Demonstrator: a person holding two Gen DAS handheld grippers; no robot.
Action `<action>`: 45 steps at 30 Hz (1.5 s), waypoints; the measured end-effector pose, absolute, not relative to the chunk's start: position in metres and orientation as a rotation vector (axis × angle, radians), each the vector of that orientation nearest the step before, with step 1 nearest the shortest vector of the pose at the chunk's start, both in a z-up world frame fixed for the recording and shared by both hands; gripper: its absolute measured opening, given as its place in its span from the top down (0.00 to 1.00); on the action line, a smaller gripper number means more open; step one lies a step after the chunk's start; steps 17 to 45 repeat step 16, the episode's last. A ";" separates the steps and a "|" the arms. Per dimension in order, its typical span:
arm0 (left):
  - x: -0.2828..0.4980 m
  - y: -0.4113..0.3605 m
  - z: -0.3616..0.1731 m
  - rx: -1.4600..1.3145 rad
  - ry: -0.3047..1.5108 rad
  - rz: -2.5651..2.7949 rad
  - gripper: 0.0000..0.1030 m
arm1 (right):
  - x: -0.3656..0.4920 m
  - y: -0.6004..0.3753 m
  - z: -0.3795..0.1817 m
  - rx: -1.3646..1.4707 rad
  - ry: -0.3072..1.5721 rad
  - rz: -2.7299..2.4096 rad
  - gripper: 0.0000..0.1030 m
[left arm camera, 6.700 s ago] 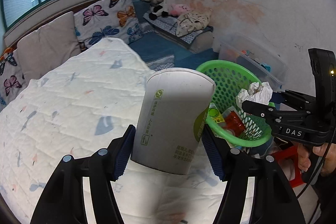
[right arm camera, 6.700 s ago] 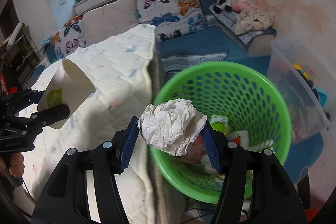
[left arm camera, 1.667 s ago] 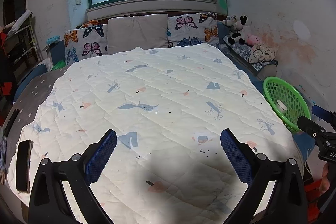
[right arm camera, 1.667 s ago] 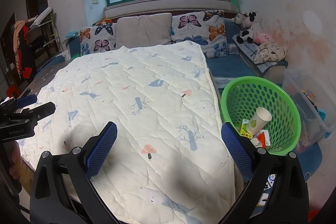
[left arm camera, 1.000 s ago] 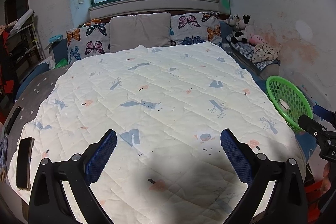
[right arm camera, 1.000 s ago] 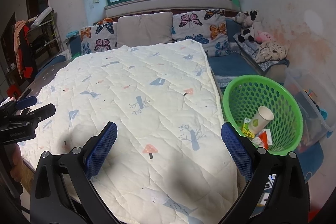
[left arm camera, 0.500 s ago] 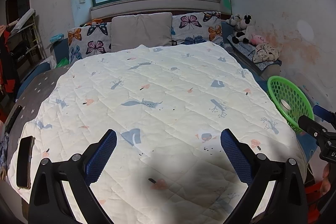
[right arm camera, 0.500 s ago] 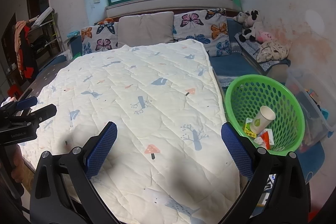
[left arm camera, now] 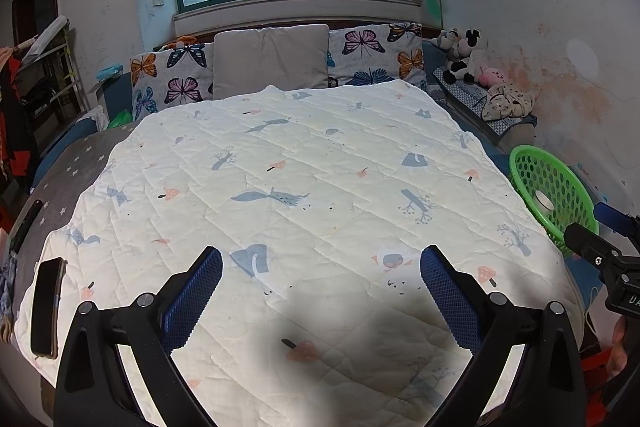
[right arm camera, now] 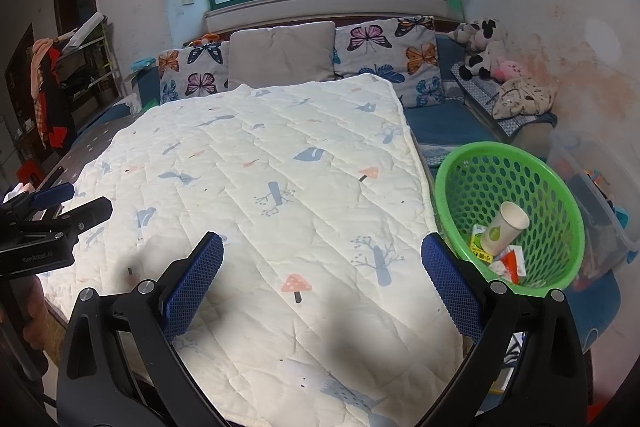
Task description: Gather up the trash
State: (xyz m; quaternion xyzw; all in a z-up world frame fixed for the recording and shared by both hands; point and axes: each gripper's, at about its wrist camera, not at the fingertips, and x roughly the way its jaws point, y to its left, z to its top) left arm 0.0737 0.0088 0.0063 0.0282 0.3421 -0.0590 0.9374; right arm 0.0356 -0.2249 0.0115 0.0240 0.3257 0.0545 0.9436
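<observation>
Your trash sits in the green basket [right arm camera: 472,183] at the right of the right wrist view: a paper cup [right arm camera: 503,229] tilted against the mesh wall, with a yellow-green carton [right arm camera: 477,243] and red-and-white wrappers [right arm camera: 510,263] under it. The basket stands just beside the bed's right edge, with a clear plastic bin [right arm camera: 600,195] on its far side.

From the left wrist view you see only the basket [left arm camera: 532,167] at mid right and the cup's pale rim [left arm camera: 545,200]; the wrappers are hidden there. That view alone shows a dark phone [left arm camera: 47,307] at the quilt's lower left edge.

The white quilt [right arm camera: 260,187] lies flat, filling the middle of both views. Your left gripper [left arm camera: 320,291] and right gripper [right arm camera: 322,287] both hover over its near end, jaws spread wide and holding nothing.
</observation>
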 end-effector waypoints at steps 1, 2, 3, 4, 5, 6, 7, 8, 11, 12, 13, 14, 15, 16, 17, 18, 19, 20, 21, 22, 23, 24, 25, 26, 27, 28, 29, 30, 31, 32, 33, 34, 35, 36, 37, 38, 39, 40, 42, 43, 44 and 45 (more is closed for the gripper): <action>0.074 0.009 0.006 0.055 0.699 -0.121 0.07 | 0.035 -0.225 0.011 0.049 0.663 0.112 0.04; 0.073 0.009 0.006 0.053 0.698 -0.122 0.07 | 0.035 -0.224 0.011 0.049 0.663 0.113 0.04; 0.073 0.009 0.006 0.054 0.697 -0.120 0.07 | 0.034 -0.224 0.011 0.049 0.663 0.113 0.04; 0.072 0.009 0.006 0.056 0.695 -0.117 0.07 | 0.034 -0.224 0.011 0.050 0.664 0.114 0.04; 0.072 0.008 0.007 0.059 0.694 -0.116 0.07 | 0.034 -0.224 0.011 0.051 0.664 0.115 0.04; 0.072 0.008 0.007 0.061 0.692 -0.114 0.07 | 0.034 -0.224 0.011 0.051 0.664 0.115 0.04; 0.072 0.008 0.007 0.063 0.692 -0.111 0.07 | 0.034 -0.223 0.011 0.053 0.664 0.116 0.04; 0.072 0.007 0.006 0.065 0.692 -0.109 0.07 | 0.034 -0.223 0.011 0.053 0.666 0.119 0.04; 0.072 0.007 0.005 0.067 0.696 -0.103 0.07 | 0.035 -0.221 0.010 0.052 0.664 0.123 0.04; 0.072 0.007 0.006 0.067 0.696 -0.102 0.07 | 0.035 -0.221 0.010 0.051 0.664 0.124 0.04; 0.072 0.007 0.006 0.068 0.695 -0.100 0.07 | 0.035 -0.221 0.010 0.052 0.664 0.125 0.04; 0.072 0.007 0.006 0.069 0.694 -0.099 0.07 | 0.036 -0.220 0.010 0.053 0.665 0.126 0.04; 0.072 0.007 0.006 0.069 0.693 -0.097 0.07 | 0.035 -0.220 0.010 0.054 0.664 0.127 0.04; 0.072 0.007 0.006 0.069 0.693 -0.095 0.07 | 0.036 -0.220 0.010 0.054 0.664 0.127 0.04; 0.072 0.007 0.006 0.069 0.693 -0.095 0.07 | 0.036 -0.220 0.010 0.054 0.664 0.127 0.04; 0.072 0.007 0.006 0.069 0.693 -0.095 0.07 | 0.036 -0.220 0.010 0.054 0.664 0.127 0.04; 0.072 0.007 0.006 0.069 0.693 -0.095 0.07 | 0.036 -0.220 0.010 0.054 0.664 0.127 0.04; 0.072 0.007 0.006 0.069 0.693 -0.095 0.07 | 0.036 -0.220 0.010 0.054 0.664 0.127 0.04; 0.072 0.007 0.006 0.069 0.693 -0.095 0.07 | 0.036 -0.220 0.010 0.054 0.664 0.127 0.04; 0.072 0.007 0.006 0.069 0.693 -0.095 0.07 | 0.036 -0.220 0.010 0.054 0.664 0.127 0.04; 0.072 0.007 0.006 0.069 0.693 -0.095 0.07 | 0.036 -0.220 0.010 0.054 0.664 0.127 0.04; 0.072 0.007 0.006 0.069 0.693 -0.095 0.07 | 0.036 -0.220 0.010 0.054 0.664 0.127 0.04; 0.072 0.007 0.006 0.069 0.693 -0.095 0.07 | 0.036 -0.220 0.010 0.054 0.664 0.127 0.04; 0.072 0.007 0.006 0.069 0.693 -0.095 0.07 | 0.036 -0.220 0.010 0.054 0.664 0.127 0.04; 0.072 0.007 0.006 0.069 0.693 -0.095 0.07 | 0.036 -0.220 0.010 0.054 0.664 0.127 0.04; 0.072 0.007 0.006 0.069 0.693 -0.095 0.07 | 0.036 -0.220 0.010 0.054 0.664 0.127 0.04; 0.072 0.007 0.006 0.069 0.693 -0.095 0.07 | 0.036 -0.220 0.010 0.054 0.664 0.127 0.04; 0.072 0.007 0.006 0.069 0.693 -0.095 0.07 | 0.036 -0.220 0.010 0.054 0.664 0.127 0.04; 0.072 0.007 0.006 0.069 0.693 -0.095 0.07 | 0.036 -0.220 0.010 0.054 0.664 0.127 0.04; 0.072 0.007 0.006 0.069 0.693 -0.095 0.07 | 0.036 -0.220 0.010 0.054 0.664 0.127 0.04; 0.072 0.007 0.006 0.069 0.693 -0.095 0.07 | 0.036 -0.220 0.010 0.054 0.664 0.127 0.04; 0.072 0.007 0.006 0.069 0.693 -0.095 0.07 | 0.036 -0.220 0.010 0.054 0.664 0.127 0.04; 0.072 0.007 0.006 0.069 0.693 -0.095 0.07 | 0.036 -0.220 0.010 0.054 0.664 0.127 0.04; 0.072 0.007 0.006 0.069 0.693 -0.095 0.07 | 0.036 -0.220 0.010 0.054 0.664 0.127 0.04; 0.072 0.007 0.006 0.069 0.693 -0.095 0.07 | 0.036 -0.220 0.010 0.054 0.664 0.127 0.04; 0.072 0.007 0.006 0.069 0.693 -0.095 0.07 | 0.036 -0.220 0.010 0.054 0.664 0.127 0.04; 0.072 0.007 0.006 0.069 0.693 -0.095 0.07 | 0.036 -0.220 0.010 0.054 0.664 0.127 0.04; 0.072 0.007 0.006 0.069 0.693 -0.095 0.07 | 0.036 -0.220 0.010 0.054 0.664 0.127 0.04; 0.072 0.007 0.006 0.069 0.693 -0.095 0.07 | 0.036 -0.220 0.010 0.054 0.664 0.127 0.04; 0.072 0.007 0.006 0.069 0.693 -0.095 0.07 | 0.036 -0.220 0.010 0.054 0.664 0.127 0.04; 0.072 0.007 0.006 0.069 0.693 -0.095 0.07 | 0.036 -0.220 0.010 0.054 0.664 0.127 0.04; 0.072 0.007 0.006 0.069 0.693 -0.095 0.07 | 0.036 -0.220 0.010 0.054 0.664 0.127 0.04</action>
